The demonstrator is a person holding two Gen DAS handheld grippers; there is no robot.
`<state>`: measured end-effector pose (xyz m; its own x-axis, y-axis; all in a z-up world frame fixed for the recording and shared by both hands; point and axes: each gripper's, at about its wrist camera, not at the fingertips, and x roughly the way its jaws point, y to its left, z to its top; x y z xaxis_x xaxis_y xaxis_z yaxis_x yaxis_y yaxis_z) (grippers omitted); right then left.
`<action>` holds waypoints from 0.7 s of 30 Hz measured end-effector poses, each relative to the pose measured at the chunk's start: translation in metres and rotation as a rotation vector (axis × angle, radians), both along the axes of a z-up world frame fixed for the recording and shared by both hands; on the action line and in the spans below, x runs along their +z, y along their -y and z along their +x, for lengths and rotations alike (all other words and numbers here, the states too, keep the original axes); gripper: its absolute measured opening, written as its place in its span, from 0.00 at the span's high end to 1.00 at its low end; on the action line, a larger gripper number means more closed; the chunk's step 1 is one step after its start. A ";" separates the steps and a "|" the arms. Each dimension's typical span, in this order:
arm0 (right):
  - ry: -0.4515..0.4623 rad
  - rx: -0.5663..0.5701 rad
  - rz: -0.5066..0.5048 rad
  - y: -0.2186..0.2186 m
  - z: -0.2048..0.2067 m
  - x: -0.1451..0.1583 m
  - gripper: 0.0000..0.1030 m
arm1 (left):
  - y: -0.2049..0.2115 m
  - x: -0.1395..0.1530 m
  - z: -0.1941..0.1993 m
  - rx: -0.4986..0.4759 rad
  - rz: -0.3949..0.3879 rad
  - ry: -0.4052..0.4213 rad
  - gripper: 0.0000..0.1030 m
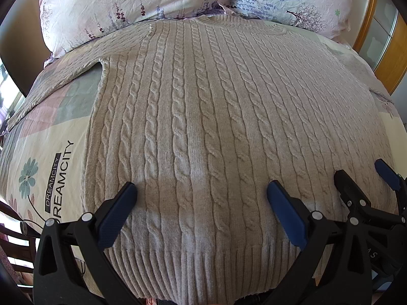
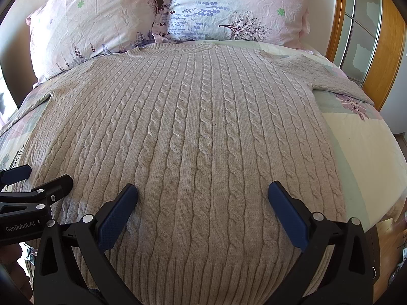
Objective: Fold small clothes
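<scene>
A beige cable-knit sweater [image 1: 203, 117] lies flat and spread on the bed, collar far, ribbed hem [image 1: 203, 267] near; it also shows in the right wrist view [image 2: 193, 132]. Its sleeves stretch out to the left [image 1: 58, 76] and right [image 2: 330, 78]. My left gripper [image 1: 202, 190] is open and empty, hovering over the lower part of the sweater. My right gripper [image 2: 203, 192] is open and empty too, over the lower part, to the right of the left one. Each gripper shows in the other's view: the right [image 1: 363, 175], the left [image 2: 45, 175].
Two floral pillows [image 1: 127, 5] [image 2: 234, 7] lie at the head of the bed. The patterned bedsheet [image 1: 51, 157] carries a DREAMCITY print. A wooden frame with glass panes [image 2: 366, 30] stands at the right. The bed's right edge [image 2: 381, 178] drops to the floor.
</scene>
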<state>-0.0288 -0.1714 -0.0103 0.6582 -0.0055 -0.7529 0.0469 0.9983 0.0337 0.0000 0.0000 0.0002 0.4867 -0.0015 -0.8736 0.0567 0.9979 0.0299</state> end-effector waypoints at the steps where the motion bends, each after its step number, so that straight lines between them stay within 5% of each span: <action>1: 0.000 0.000 0.000 0.000 0.000 0.000 0.01 | 0.000 0.000 0.000 0.000 0.000 0.000 0.02; 21: 0.000 0.000 0.000 0.000 0.000 -0.001 0.01 | 0.000 0.001 -0.003 -0.002 0.002 -0.006 0.02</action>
<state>-0.0285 -0.1711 -0.0111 0.6581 -0.0054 -0.7529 0.0471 0.9983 0.0340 -0.0027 0.0005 0.0012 0.4815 -0.0006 -0.8765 0.0591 0.9977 0.0318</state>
